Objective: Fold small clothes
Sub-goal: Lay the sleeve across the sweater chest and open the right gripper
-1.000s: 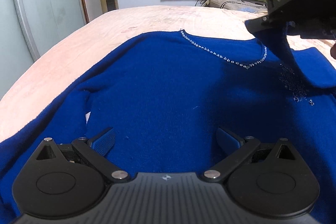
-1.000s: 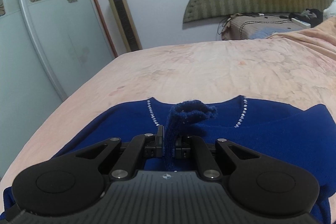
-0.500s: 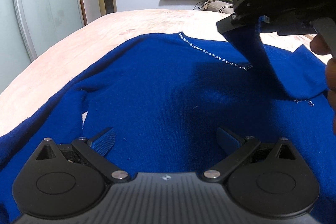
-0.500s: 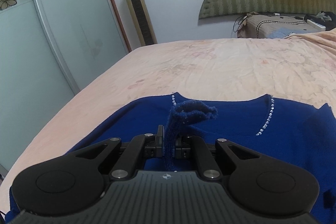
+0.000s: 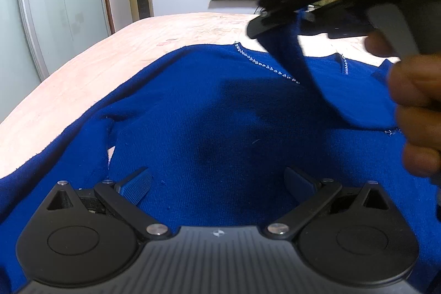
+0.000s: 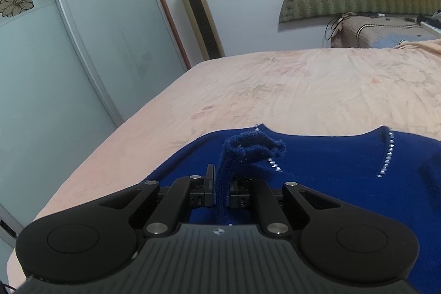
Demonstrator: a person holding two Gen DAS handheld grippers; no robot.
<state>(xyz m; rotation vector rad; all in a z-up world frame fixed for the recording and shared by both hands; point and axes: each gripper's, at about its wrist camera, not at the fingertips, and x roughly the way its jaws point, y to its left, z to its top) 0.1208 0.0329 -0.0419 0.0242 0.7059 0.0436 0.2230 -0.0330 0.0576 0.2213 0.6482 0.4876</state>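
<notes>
While no lettering is legible, one blue knit sweater [image 5: 209, 123] with a rhinestone-edged neckline [image 6: 388, 156] lies flat on the peach bed sheet [image 6: 317, 90]. One right gripper [image 6: 220, 188] is clamped on its ribbed sleeve cuff [image 6: 252, 146], lifted above the sweater's body. One left gripper [image 5: 217, 183] hovers over the knit, its fingers apart.
</notes>
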